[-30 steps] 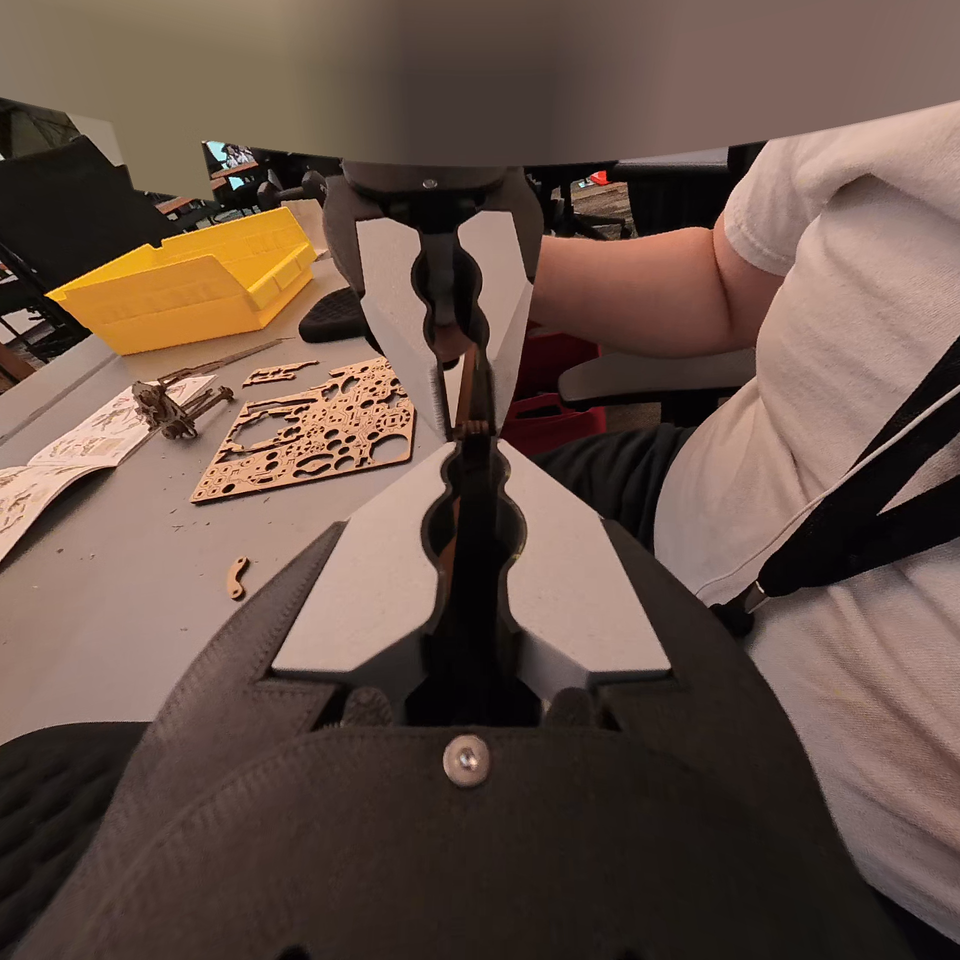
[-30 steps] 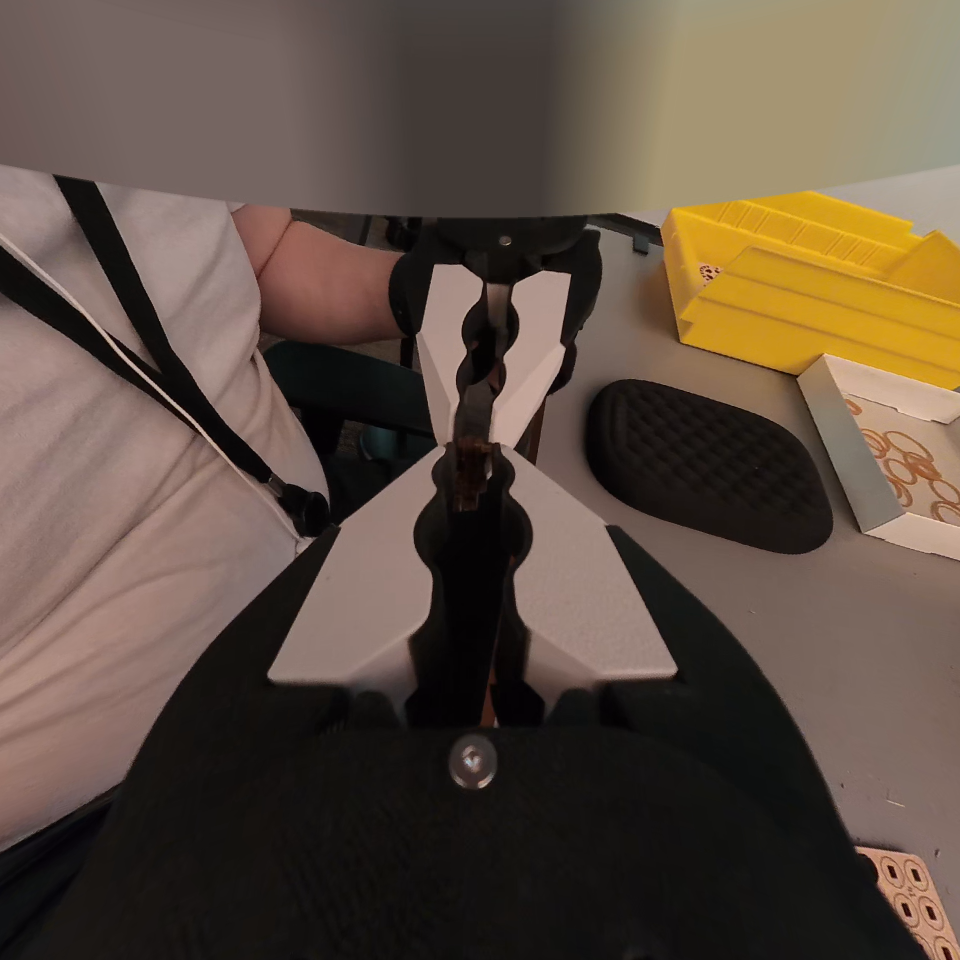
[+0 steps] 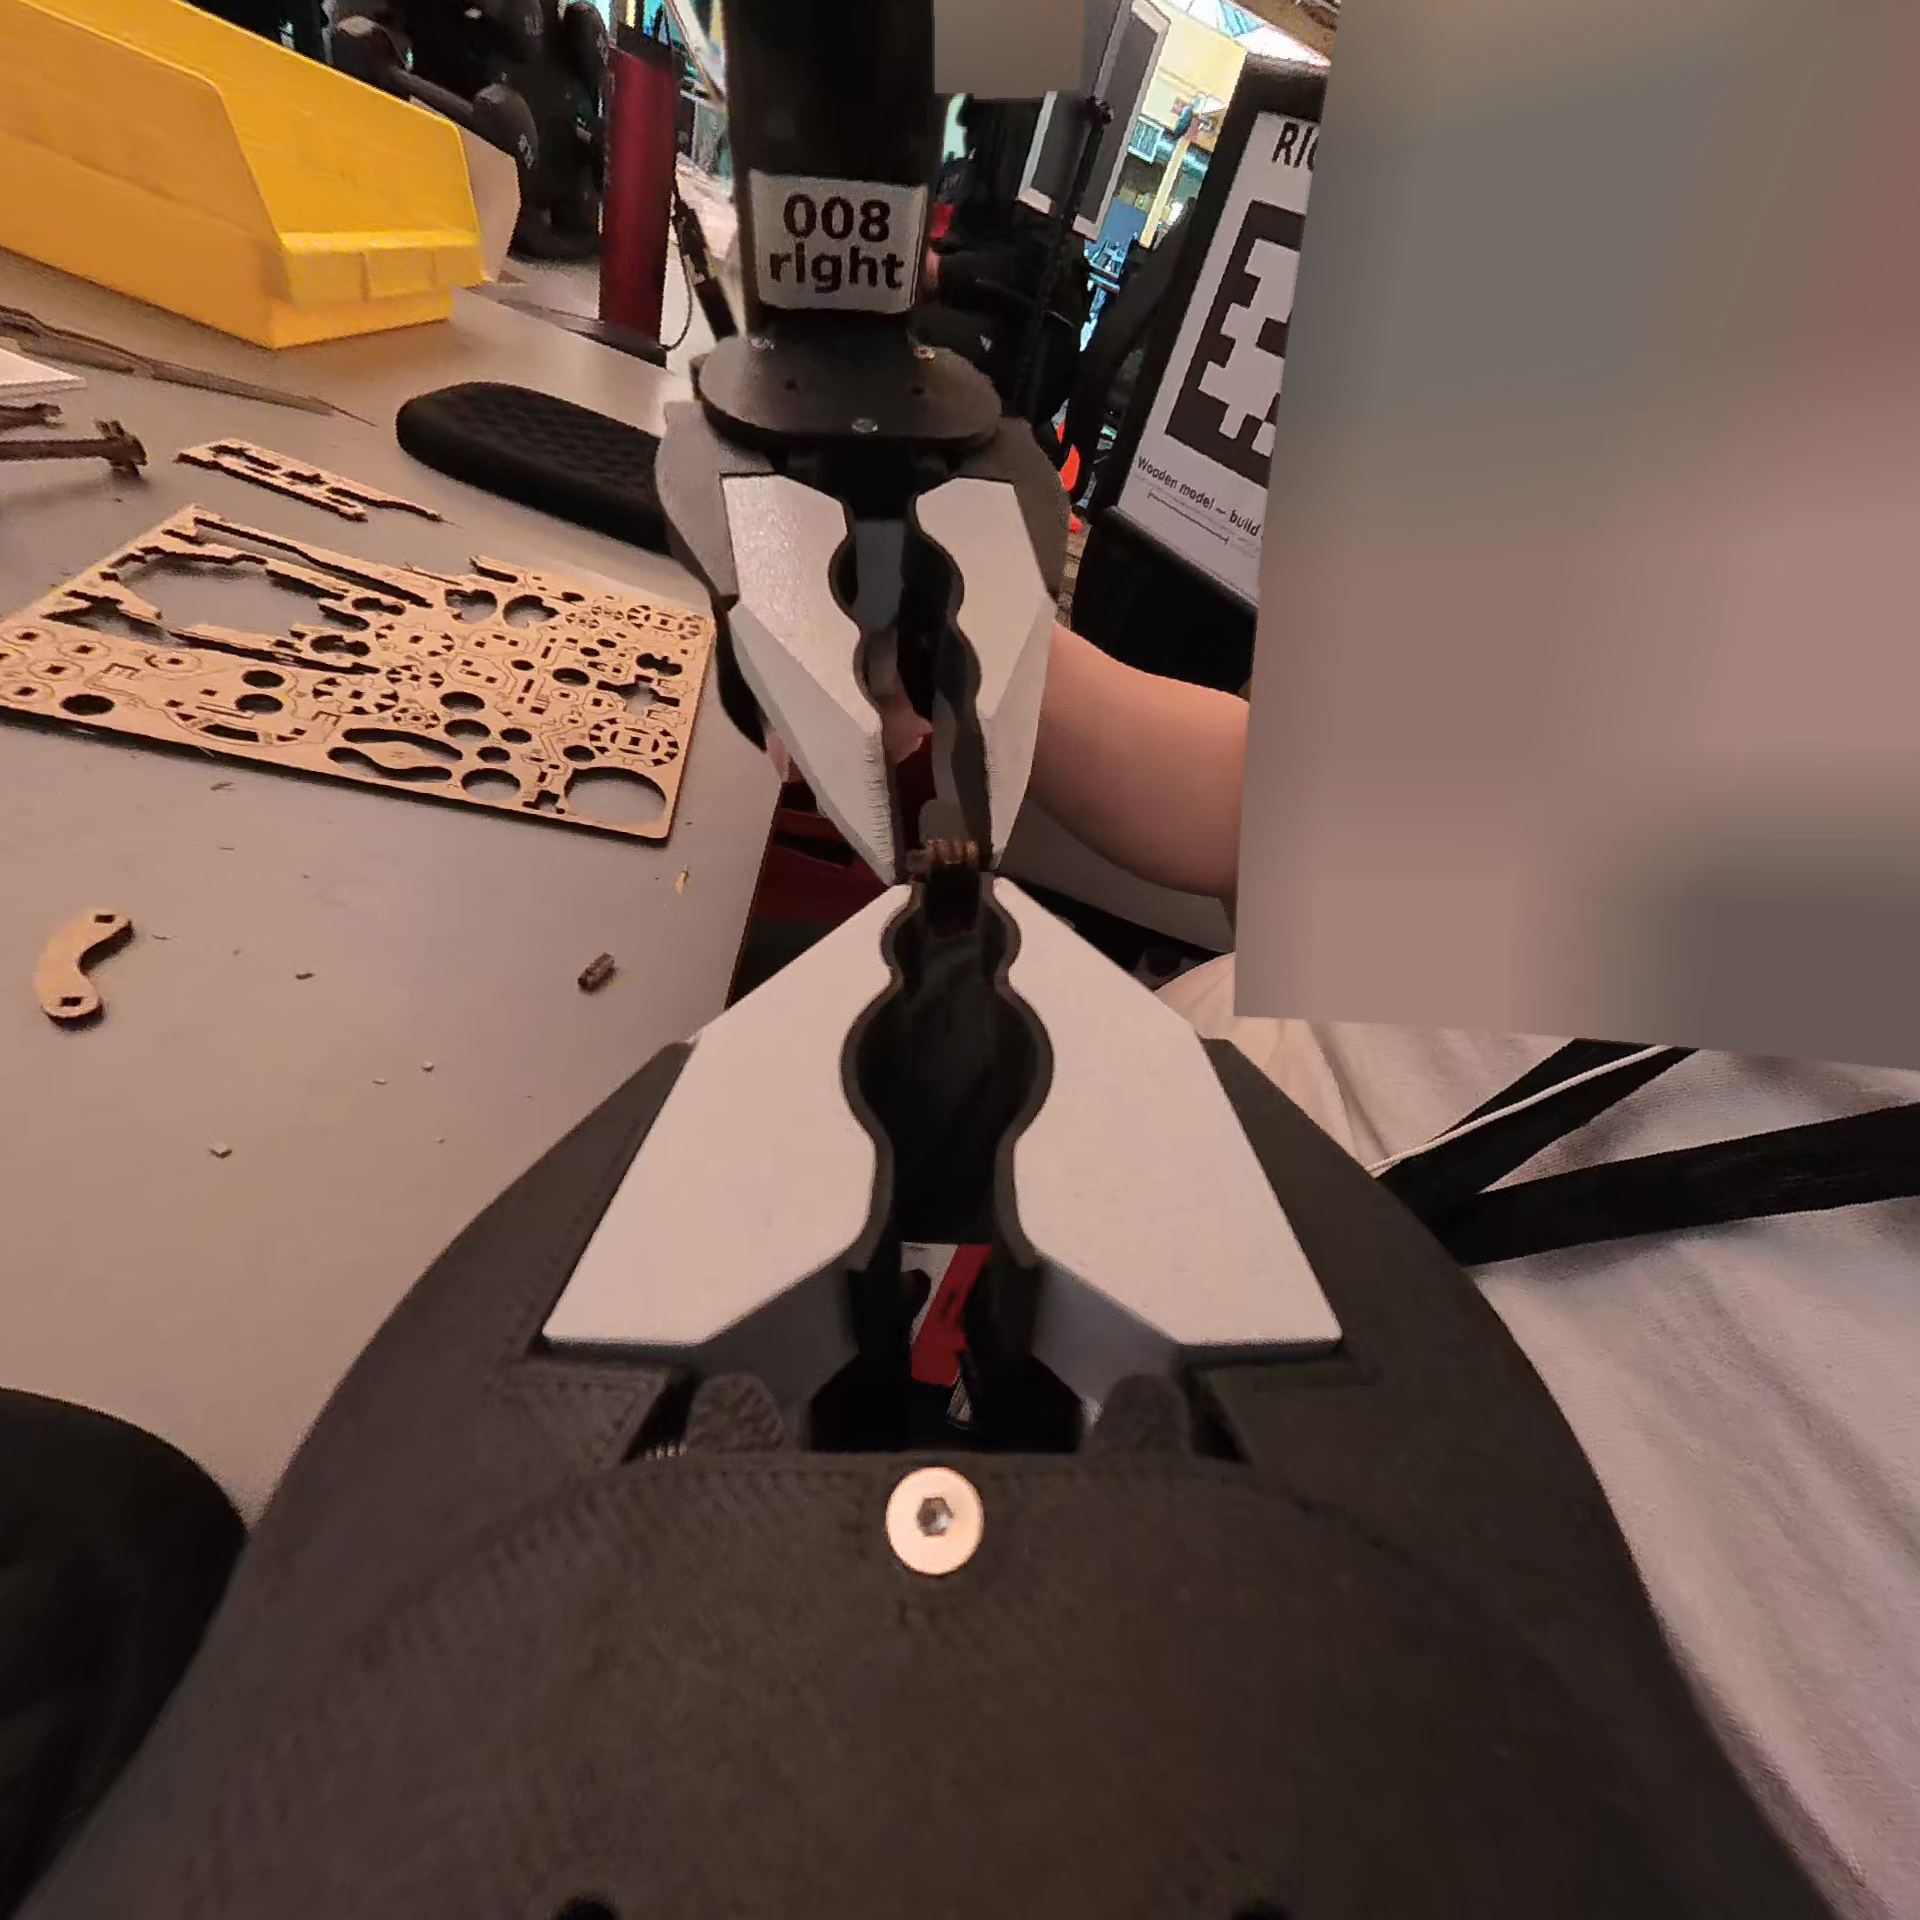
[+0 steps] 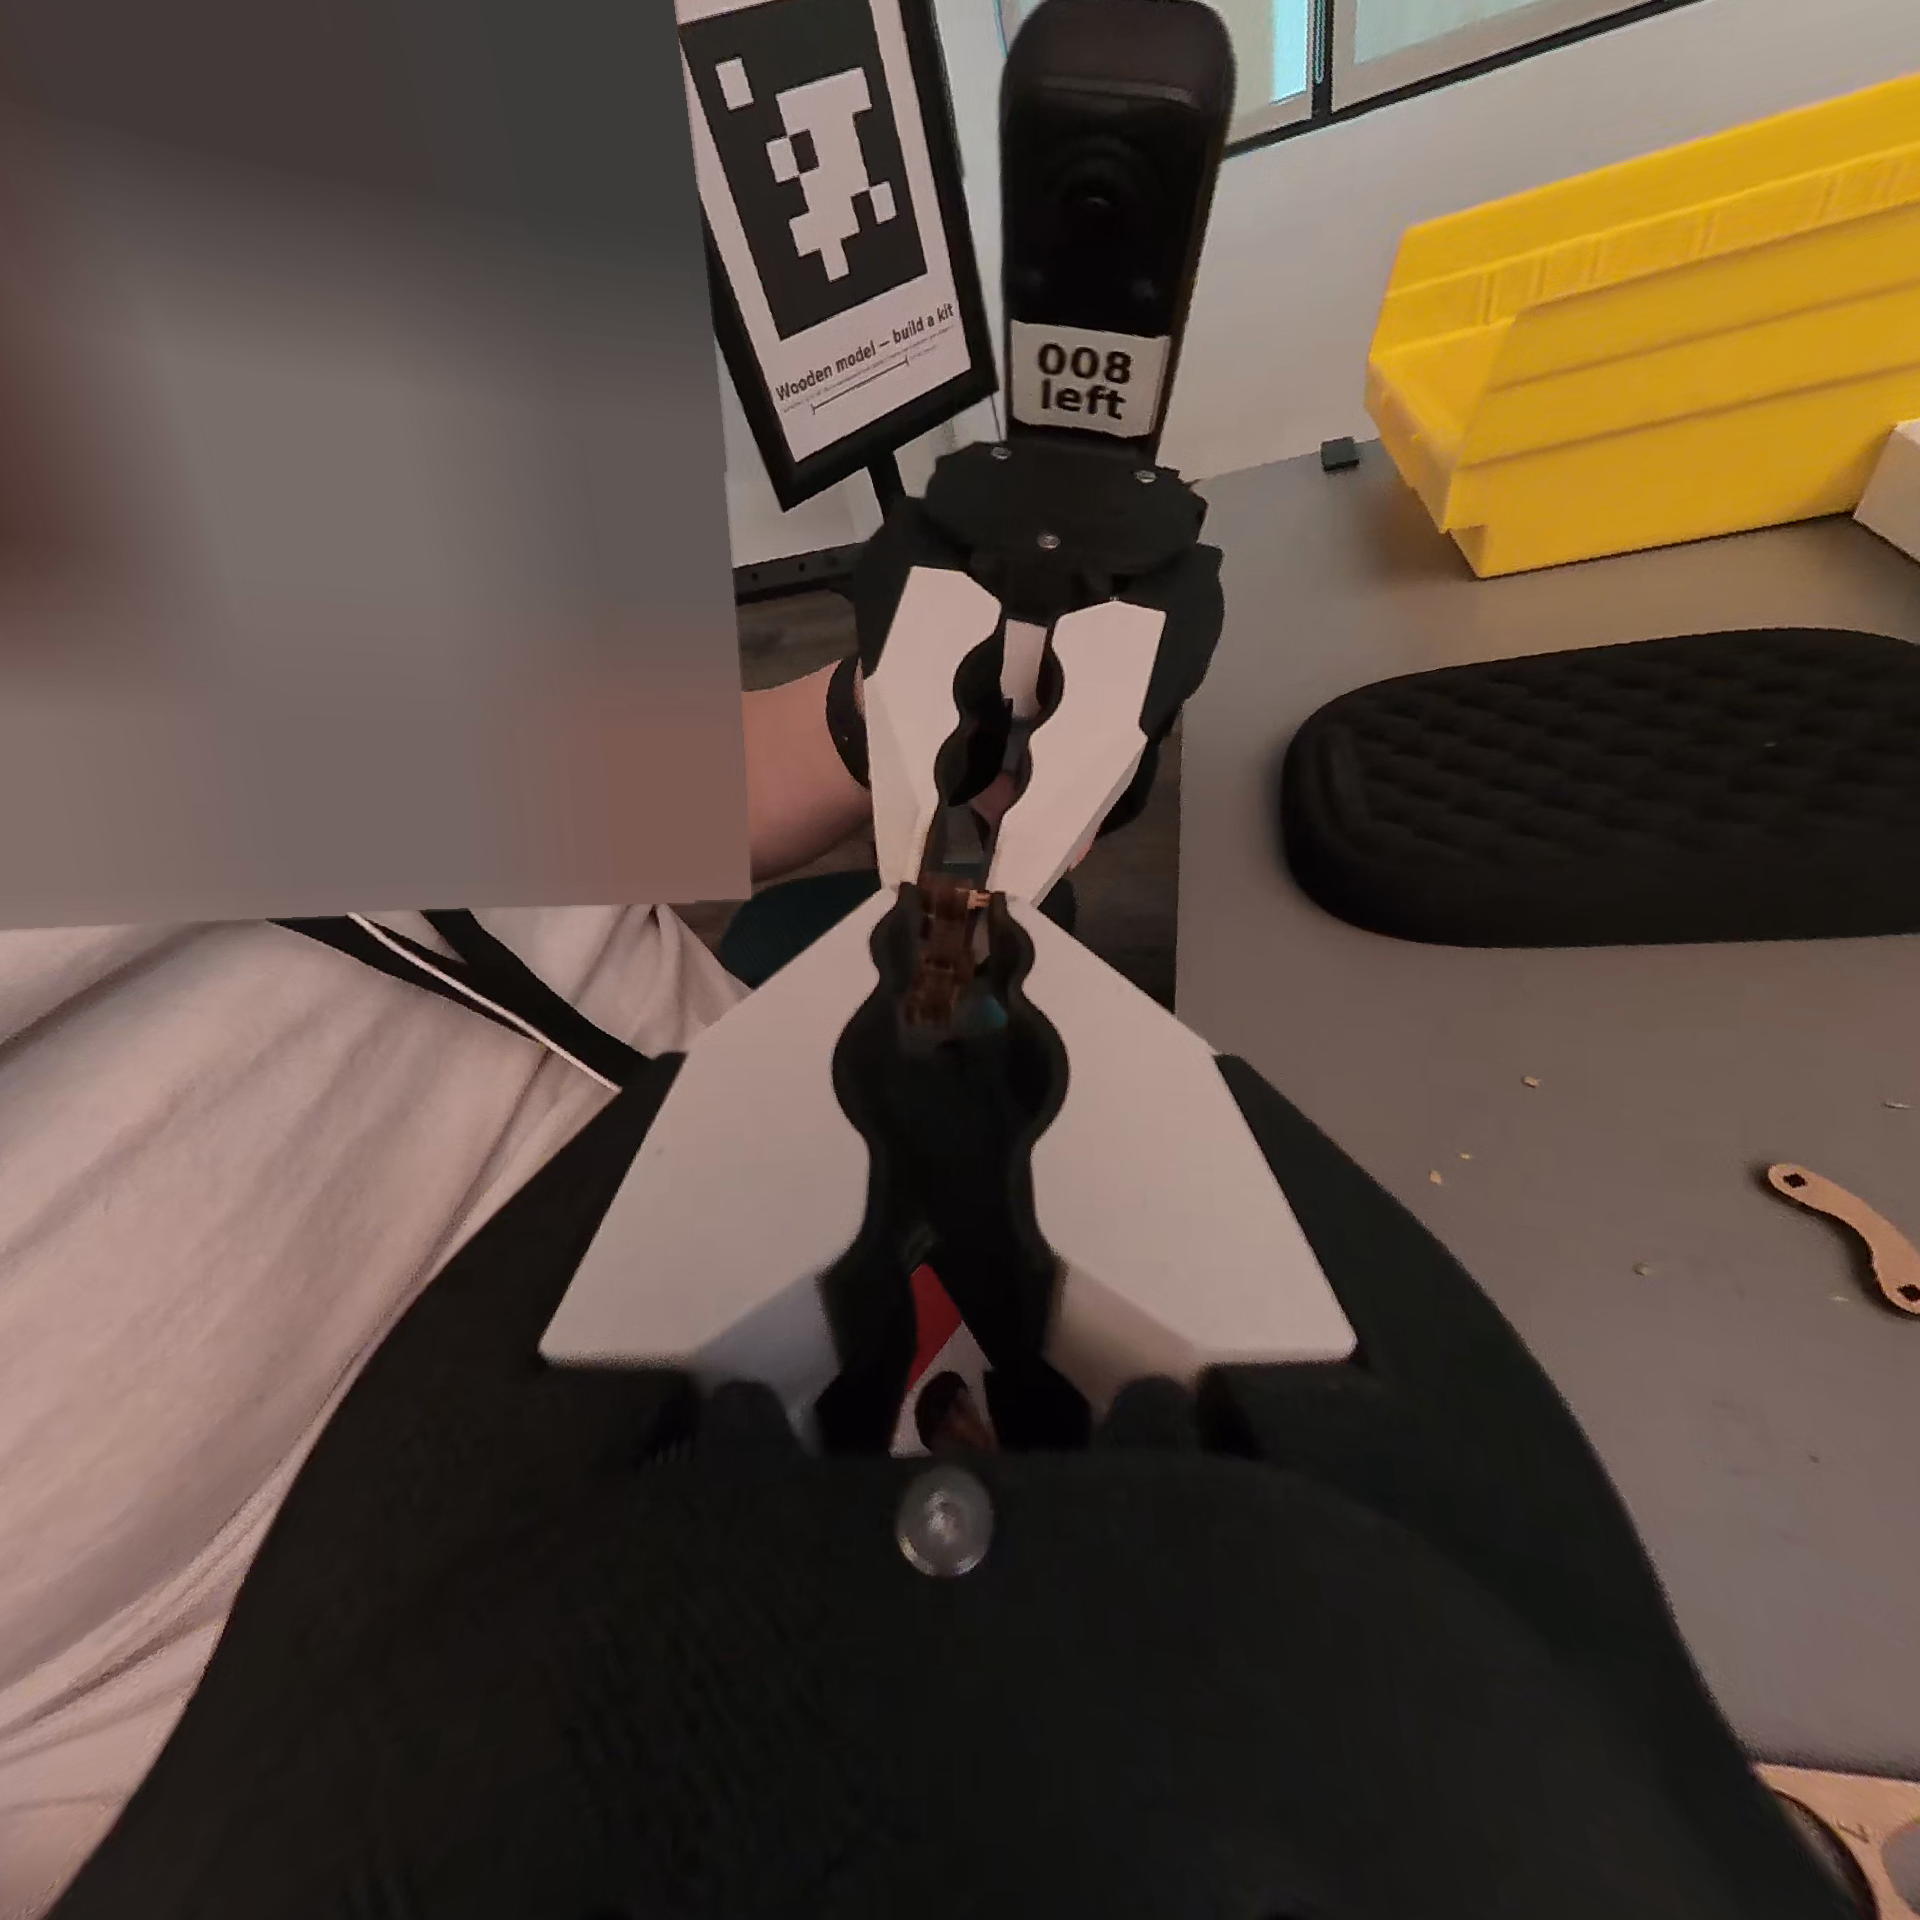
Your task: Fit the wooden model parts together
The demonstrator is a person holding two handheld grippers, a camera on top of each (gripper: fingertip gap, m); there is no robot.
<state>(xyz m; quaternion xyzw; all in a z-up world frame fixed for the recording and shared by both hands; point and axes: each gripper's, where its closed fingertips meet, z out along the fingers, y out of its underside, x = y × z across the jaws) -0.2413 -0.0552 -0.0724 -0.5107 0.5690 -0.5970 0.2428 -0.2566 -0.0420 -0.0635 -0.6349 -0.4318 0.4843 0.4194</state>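
My left gripper (image 3: 948,899) is shut on a small brown wooden part (image 3: 948,920) that sticks out between its tips. My right gripper (image 4: 951,912) is shut on a small layered wooden part (image 4: 938,966). The two grippers meet tip to tip in the air just off the table's near edge, in front of the person's torso. The two wooden parts touch at the tips. The right gripper (image 3: 943,864) faces me in the left wrist view, and the left gripper (image 4: 966,883) faces me in the right wrist view. How the parts join is hidden by the fingers.
On the grey table (image 3: 343,1039) lie a punched-out wooden sheet (image 3: 353,665), a curved loose piece (image 3: 78,966), a tiny peg (image 3: 595,971), a black pad (image 4: 1600,790) and a yellow bin (image 4: 1662,343). A framed marker sign (image 4: 831,229) stands behind. The person's white shirt (image 4: 260,1195) is close. Less than 4 cm separates the two grippers' tips.
Both grippers stay shut and tip to tip. Both have tilted and shifted, so each view now shows the other gripper's handle and the sign behind it.
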